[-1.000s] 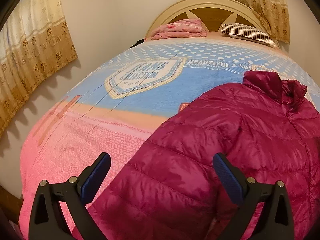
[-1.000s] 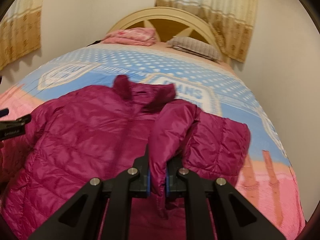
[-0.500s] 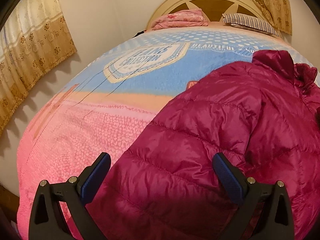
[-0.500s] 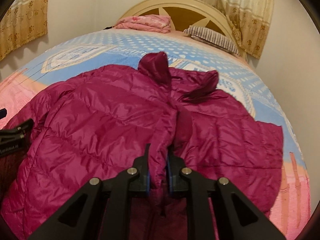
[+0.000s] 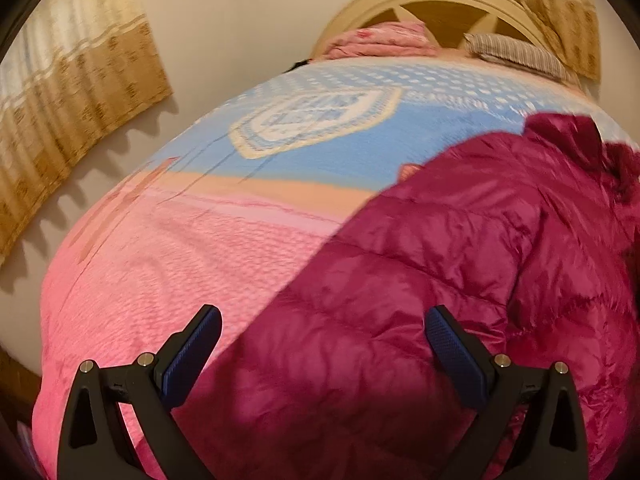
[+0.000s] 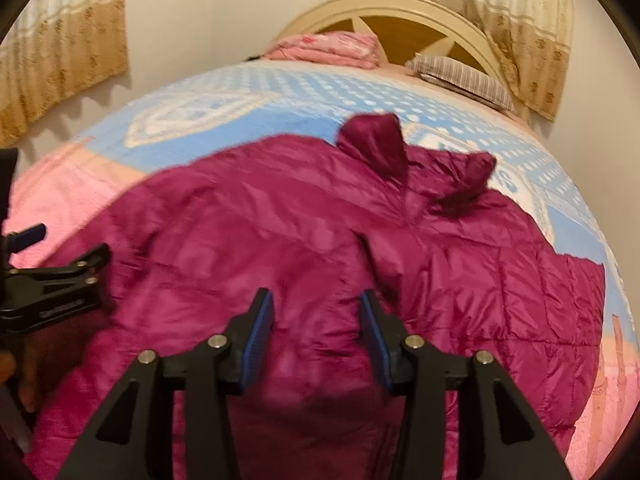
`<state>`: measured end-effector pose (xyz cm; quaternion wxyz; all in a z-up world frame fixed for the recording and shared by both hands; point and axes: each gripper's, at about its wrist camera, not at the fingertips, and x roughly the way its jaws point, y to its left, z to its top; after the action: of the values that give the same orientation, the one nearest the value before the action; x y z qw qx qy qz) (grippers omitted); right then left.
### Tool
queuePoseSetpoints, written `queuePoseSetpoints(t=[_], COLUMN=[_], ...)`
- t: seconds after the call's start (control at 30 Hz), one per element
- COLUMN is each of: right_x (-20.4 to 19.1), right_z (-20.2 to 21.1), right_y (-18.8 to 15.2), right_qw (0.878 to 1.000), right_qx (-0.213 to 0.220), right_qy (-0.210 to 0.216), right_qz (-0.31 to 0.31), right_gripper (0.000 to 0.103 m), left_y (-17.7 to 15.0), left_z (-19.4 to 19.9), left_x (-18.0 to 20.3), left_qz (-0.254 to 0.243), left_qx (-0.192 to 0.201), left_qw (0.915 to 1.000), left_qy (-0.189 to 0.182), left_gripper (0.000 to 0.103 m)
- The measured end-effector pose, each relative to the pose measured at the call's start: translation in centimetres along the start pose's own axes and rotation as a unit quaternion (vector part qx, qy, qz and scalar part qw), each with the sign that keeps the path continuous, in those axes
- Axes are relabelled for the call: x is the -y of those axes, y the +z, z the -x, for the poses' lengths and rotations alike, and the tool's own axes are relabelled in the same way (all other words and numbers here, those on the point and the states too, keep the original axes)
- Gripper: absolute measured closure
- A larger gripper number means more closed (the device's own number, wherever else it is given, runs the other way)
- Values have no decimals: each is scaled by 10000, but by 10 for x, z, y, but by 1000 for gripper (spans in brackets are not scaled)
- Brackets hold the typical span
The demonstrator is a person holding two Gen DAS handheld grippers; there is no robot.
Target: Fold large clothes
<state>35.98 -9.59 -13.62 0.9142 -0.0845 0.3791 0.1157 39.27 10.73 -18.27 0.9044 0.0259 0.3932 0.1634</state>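
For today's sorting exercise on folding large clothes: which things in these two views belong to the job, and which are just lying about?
Belongs to the job:
magenta puffer jacket
left gripper, open
right gripper, jaws opening, clear of the fabric

Just lying about:
folded pink bedding
striped pillow
curtains
headboard
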Motion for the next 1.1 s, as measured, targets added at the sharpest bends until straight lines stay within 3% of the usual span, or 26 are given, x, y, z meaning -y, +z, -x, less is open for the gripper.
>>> queuePoseSetpoints(t=[0.1, 0.27, 0.33, 0.4, 0.43, 0.53, 0.63, 0.87, 1.0, 1.1], right_x=[-4, 32, 65, 108, 134, 201, 249, 280, 285, 274], right_z=[22, 54, 56, 51, 47, 38, 30, 13, 5, -6], right_y=[4, 2, 0, -5, -8, -20, -31, -38, -42, -42], right_qw=[9994, 9970, 9951, 9907, 9865, 9684, 9552, 9498, 9507, 9595], right_qx=[296, 618, 620, 547, 480, 370, 262, 145, 108, 11], right_qy=[161, 181, -37, -550, -770, -1396, -1654, -1738, -1515, -1283], right_qz=[-15, -423, -767, -1114, -1360, -2032, -2440, -2597, -2703, -2508], right_gripper=[39, 41, 43, 50, 55, 56, 56, 56, 56, 56], left_y=[2, 1, 2, 7, 11, 22, 34, 38, 32, 33], left_z=[5, 9, 11, 16, 23, 47, 68, 90, 76, 53], left_x=[-7, -10, -5, 2, 10, 36, 72, 172, 213, 231], left_qz=[61, 72, 63, 83, 88, 28, -132, -616, -872, -1114], left_qx=[81, 86, 93, 103, 160, 334, 439, 570, 621, 692], left_qw=[9998, 9997, 9995, 9995, 9997, 9992, 9973, 9914, 9922, 9914], left_qy=[149, 238, 290, 278, 161, -219, -577, -1000, -646, -8], left_gripper=[1, 1, 1, 1, 1, 1, 1, 1, 1, 1])
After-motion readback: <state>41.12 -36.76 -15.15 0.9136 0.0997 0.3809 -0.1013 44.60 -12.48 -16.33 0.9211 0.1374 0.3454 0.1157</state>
